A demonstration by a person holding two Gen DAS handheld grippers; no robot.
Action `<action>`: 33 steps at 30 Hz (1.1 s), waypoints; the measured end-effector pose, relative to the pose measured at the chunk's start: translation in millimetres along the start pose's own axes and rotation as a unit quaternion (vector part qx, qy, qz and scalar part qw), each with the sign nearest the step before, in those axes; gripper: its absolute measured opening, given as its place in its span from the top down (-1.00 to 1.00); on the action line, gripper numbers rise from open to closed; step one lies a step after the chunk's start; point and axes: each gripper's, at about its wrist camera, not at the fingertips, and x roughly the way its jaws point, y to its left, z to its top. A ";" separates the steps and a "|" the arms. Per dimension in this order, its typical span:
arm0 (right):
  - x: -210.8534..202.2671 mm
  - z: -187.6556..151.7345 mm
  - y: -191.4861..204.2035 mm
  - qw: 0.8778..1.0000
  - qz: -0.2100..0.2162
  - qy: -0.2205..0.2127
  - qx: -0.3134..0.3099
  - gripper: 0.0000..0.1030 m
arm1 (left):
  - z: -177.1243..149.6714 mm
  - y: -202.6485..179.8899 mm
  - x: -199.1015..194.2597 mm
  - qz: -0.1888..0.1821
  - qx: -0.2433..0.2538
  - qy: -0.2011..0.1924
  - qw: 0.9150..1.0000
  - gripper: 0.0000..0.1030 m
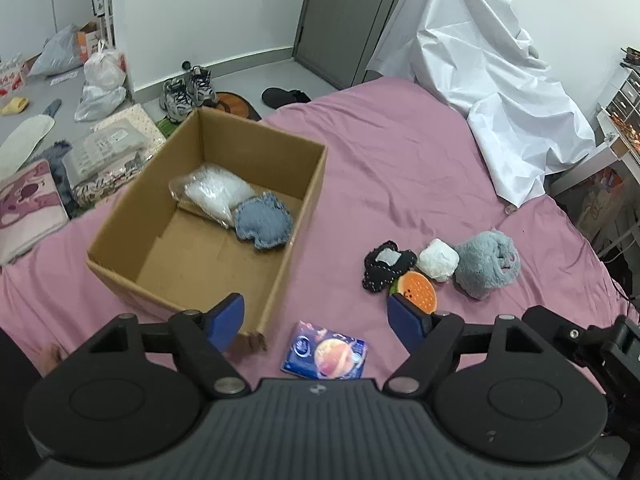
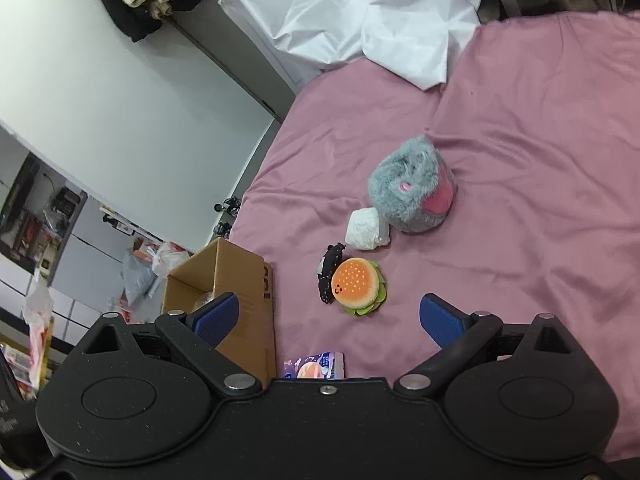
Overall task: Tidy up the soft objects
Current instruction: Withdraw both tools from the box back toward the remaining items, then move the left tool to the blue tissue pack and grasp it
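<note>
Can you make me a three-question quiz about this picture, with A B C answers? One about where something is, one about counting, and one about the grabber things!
1. Where is the burger toy?
A. inside the cardboard box
B. on the pink sheet, outside the box
C. on the floor by the shoes

2. How many things lie inside the cardboard box?
A. two
B. none
C. five

3. What is the left hand-held gripper doing?
A. squeezing the grey fluffy toy
B. holding the box wall
C. open, holding nothing

Answers:
1. B, it sits on the pink sheet beside the black pouch, right of the box.
2. A, only a clear plastic bag and a blue denim pad are in there.
3. C, its blue pads stand apart with just the sheet and a small blue packet below.
</note>
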 end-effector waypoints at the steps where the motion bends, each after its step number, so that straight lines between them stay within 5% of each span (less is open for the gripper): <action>1: 0.9 0.1 -2.4 1.000 -0.003 0.001 0.002 -0.89 | -2.5 -1.3 1.2 0.000 -0.005 0.000 1.000 -0.51; 33: 25.6 3.1 -28.8 0.999 0.014 0.039 -0.008 -0.90 | -57.2 -31.2 79.5 0.085 -0.069 0.045 0.993 -0.56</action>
